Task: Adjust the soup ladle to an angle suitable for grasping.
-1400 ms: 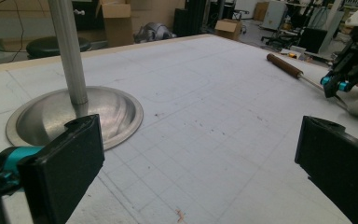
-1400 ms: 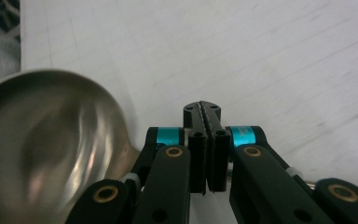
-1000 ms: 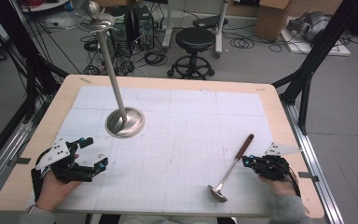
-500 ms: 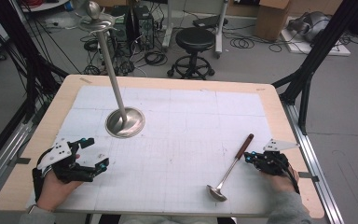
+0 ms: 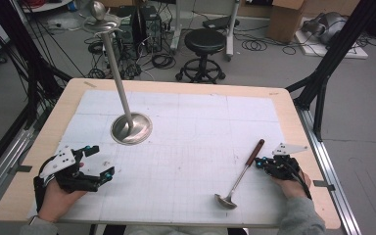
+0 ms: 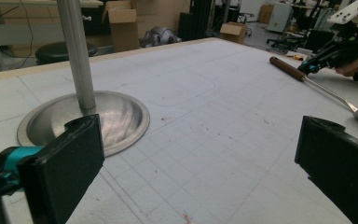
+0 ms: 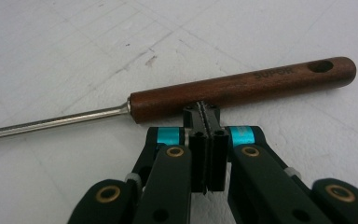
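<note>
A ladle point(image 5: 239, 178) lies near the table's point(image 5: 284, 105) right front corner, its rounded steel bowl toward the front edge; a thin steel shaft runs into a smooth reddish wooden handle point(image 7: 242, 91), drilled through at its end and stamped SUPOR; the right gripper point(image 7: 204, 112) has its black jaws pressed together, tips just at the handle's side, nothing pinched; the left gripper point(image 5: 95, 164) rests near the left front corner, jaws spread wide; a polished steel stand point(image 5: 130, 128) with a dished round base and a tall pole stands toward the left rear.
</note>
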Tool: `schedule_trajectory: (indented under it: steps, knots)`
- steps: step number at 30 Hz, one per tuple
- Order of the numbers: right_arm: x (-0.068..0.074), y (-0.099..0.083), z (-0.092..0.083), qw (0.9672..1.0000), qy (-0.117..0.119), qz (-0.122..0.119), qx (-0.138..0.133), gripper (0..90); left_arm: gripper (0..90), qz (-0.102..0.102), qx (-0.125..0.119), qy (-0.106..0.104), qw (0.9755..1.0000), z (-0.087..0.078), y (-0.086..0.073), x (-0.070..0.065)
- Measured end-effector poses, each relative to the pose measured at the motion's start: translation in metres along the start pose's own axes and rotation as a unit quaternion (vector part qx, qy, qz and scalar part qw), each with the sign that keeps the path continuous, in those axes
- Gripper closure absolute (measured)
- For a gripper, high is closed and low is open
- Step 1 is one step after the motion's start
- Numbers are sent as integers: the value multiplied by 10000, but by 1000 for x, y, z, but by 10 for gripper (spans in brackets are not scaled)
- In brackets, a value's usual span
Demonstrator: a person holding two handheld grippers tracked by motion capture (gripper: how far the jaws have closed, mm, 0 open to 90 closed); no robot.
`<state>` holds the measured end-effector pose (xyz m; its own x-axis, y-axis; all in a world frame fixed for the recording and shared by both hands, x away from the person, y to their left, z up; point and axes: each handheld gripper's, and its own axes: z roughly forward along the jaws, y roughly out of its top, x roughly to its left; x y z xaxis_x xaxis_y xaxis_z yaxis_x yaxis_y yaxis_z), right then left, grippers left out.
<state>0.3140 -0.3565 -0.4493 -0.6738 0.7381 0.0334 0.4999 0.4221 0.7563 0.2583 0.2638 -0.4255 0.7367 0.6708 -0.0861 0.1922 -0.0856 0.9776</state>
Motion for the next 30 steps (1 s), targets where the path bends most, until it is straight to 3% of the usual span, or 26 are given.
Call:
schedule_trajectory:
  steps: [4, 10, 17, 26, 30]
  knots:
    - [1, 5, 4, 9999, -15, -129, 66, 900, 17, 2, 2, 33, 10000, -2, -1, -1]
    - [-3, 6, 7, 9999, 146, -40, 31, 900, 17, -19, 19, 67, 10000, -5, -2, 0]
    - [2, 12, 12, 9997, 41, -222, 93, 900, 17, -17, 29, 57, 10000, -3, -2, 0]
    - [1, 12, 14, 9999, 99, -35, 76, 900, 17, -12, 36, 55, 10000, -4, -2, 0]
    - [2, 13, 15, 9999, 81, -91, 54, 900, 17, -17, 56, 71, 10000, -4, -2, 0]
